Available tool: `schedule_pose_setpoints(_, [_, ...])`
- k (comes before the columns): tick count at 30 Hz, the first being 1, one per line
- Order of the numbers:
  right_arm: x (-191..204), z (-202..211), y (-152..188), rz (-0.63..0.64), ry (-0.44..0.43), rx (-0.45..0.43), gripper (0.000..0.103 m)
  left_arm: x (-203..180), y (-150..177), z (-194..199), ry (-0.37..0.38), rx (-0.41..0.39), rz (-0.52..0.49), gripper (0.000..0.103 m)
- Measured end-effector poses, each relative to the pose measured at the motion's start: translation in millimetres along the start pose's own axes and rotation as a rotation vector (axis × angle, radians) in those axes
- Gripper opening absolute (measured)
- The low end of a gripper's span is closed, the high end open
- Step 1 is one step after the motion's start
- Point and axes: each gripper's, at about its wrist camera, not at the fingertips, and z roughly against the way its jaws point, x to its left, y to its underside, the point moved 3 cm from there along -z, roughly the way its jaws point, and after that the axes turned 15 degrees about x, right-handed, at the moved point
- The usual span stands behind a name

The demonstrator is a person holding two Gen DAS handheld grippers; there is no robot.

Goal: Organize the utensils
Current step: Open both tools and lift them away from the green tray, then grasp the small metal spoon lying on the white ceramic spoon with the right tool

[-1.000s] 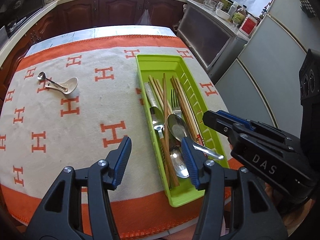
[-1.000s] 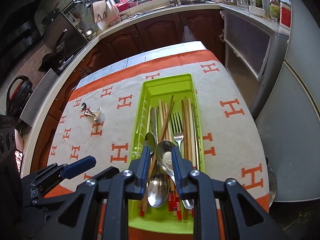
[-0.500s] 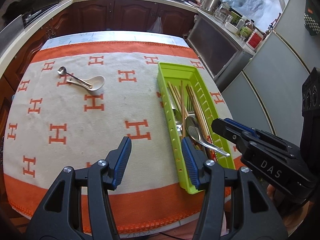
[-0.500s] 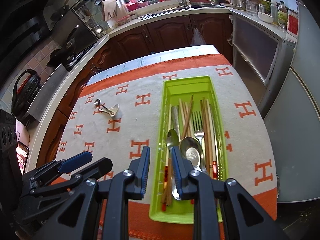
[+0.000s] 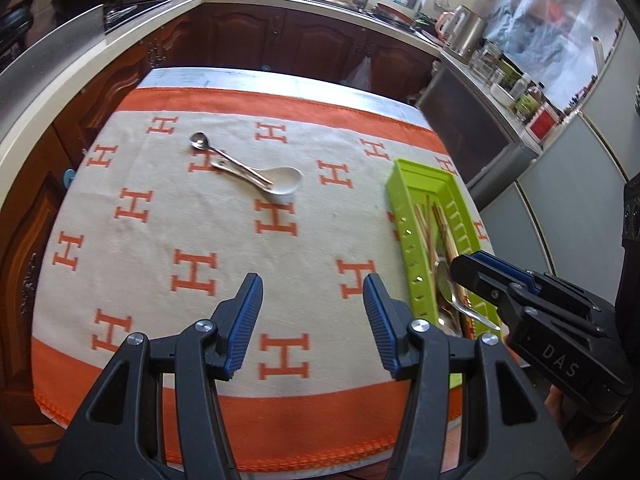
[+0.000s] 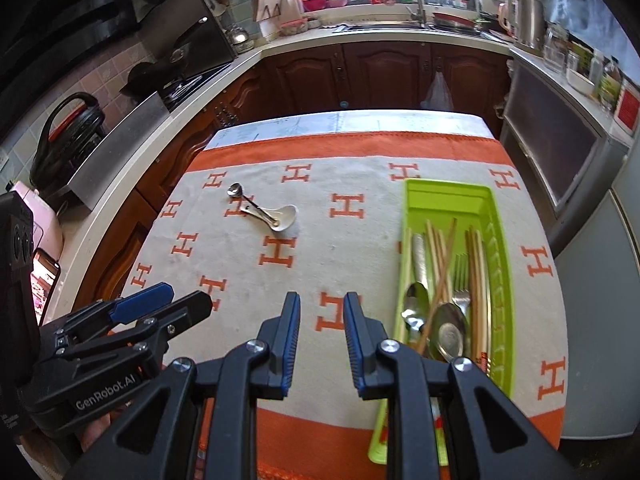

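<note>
Both claws have swung away from the green utensil tray (image 6: 414, 240) toward the open cloth. The left gripper (image 5: 312, 312), jaws wide and empty, now hangs over bare cloth where a second ago it straddled the tray's near end. Ahead of it and slightly left lie the small metal spoon (image 5: 200, 141) and white ceramic soup spoon (image 5: 280, 182), crossed and touching. The right gripper (image 6: 322, 332), jaws narrow with nothing between them, has the tray off to its right, holding chopsticks (image 6: 440, 256), a fork (image 6: 461, 276) and spoons. Likely those two stray spoons are next. The orange-bordered H-patterned tablecloth (image 5: 192, 216) covers a table; dark wood cabinets (image 6: 360, 76), sink and stove ring it.
</note>
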Motion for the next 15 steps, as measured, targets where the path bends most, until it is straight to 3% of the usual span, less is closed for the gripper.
schedule_pose_setpoints(15, [54, -42, -64, 0.098, -0.048, 0.061, 0.022, 90, -39, 0, -0.103, -0.031, 0.101, 0.049])
